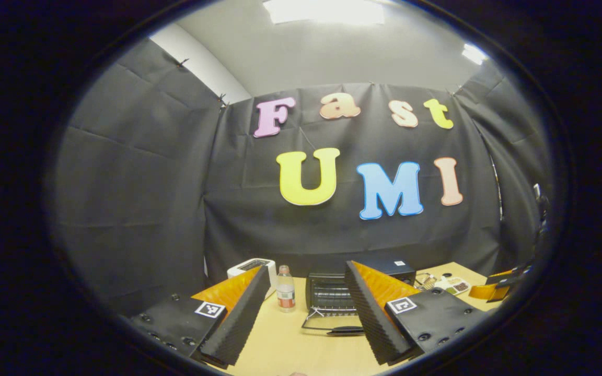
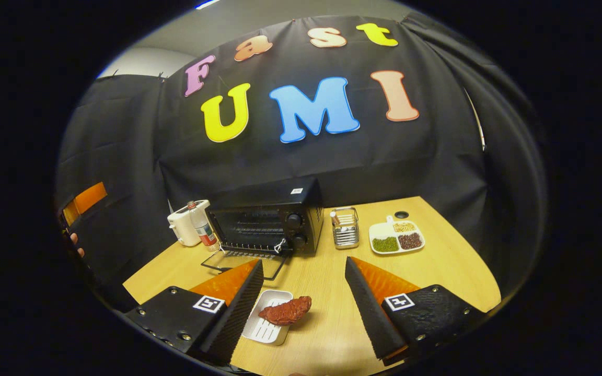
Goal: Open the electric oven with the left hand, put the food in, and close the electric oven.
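The black electric oven [image 2: 269,219] stands at the back of the wooden table [image 2: 452,266], and its glass door [image 2: 243,261] lies folded down flat in front of it. The left gripper view shows the oven [image 1: 330,292] and the door handle [image 1: 345,330] close ahead. A reddish-brown piece of food [image 2: 285,310] rests on a small white tray [image 2: 267,326], hanging over its right rim. My right gripper [image 2: 305,262] is open above the table, the food lying between its two fingers untouched. My left gripper [image 1: 307,267] is open and holds nothing, facing the oven.
Left of the oven stand a white toaster [image 2: 183,224] and a small bottle [image 2: 201,227]. To its right are a metal holder [image 2: 345,230] and a divided white plate of beans [image 2: 397,237]. The other gripper's orange part [image 2: 84,201] and a hand [image 2: 73,240] show at the left edge.
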A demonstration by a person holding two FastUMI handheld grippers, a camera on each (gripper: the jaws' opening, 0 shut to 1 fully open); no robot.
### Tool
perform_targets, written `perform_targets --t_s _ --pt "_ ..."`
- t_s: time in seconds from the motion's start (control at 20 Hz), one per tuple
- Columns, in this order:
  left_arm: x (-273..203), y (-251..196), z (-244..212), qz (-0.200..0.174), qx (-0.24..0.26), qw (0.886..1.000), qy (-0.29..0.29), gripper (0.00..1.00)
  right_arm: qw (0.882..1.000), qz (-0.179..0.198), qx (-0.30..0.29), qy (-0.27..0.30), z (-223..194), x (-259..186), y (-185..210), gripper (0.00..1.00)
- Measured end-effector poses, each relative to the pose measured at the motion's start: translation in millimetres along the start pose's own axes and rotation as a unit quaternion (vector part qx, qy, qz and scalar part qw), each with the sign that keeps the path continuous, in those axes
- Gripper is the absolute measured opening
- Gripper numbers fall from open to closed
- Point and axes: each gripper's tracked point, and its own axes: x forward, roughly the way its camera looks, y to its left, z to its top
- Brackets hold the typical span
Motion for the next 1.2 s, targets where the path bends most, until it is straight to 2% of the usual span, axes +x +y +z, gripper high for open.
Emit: perform_targets --t_s 0.1,0.15,0.2,0.55,0.8,0.85,0.9,0.95,1.0,1.1,1.2 --pt "-6 9 4 0.008 0.001 1.0 -0.003 1.0 0.999 0.002 0.015 0.029 -16 10 0 0.96" --pt "-9 14 6 0.014 0.003 1.0 -0.005 0.97 0.999 0.006 0.023 0.044 -24 15 2 0.96" --pt "-12 19 8 0.019 0.005 1.0 -0.006 1.0 0.998 0.009 0.03 0.059 -32 19 3 0.95" --pt "-25 55 4 0.056 0.015 0.998 0.003 1.0 0.987 0.01 0.085 0.139 -87 46 5 0.97" --pt "-22 73 4 0.072 0.017 0.997 0.002 1.0 0.97 0.011 0.153 0.188 -116 63 5 0.96" --pt "-20 74 1 0.073 0.018 0.997 0.004 1.0 0.965 0.011 0.167 0.2 -124 66 5 0.87" --pt "-19 76 1 0.073 0.02 0.997 0.005 1.0 0.961 0.013 0.183 0.205 -128 69 6 0.95" --pt "-18 77 -1 0.073 0.02 0.997 0.007 1.0 0.958 0.01 0.196 0.209 -129 72 4 0.91" --pt "-17 78 -2 0.073 0.021 0.997 0.008 1.0 0.955 0.007 0.206 0.213 -133 75 4 0.81" --pt "-14 78 -2 0.072 0.021 0.997 0.008 1.0 0.95 0.009 0.225 0.217 -134 76 6 0.73" --pt "-12 80 -2 0.072 0.021 0.997 0.008 1.0 0.947 0.012 0.242 0.212 -129 73 6 0.5"
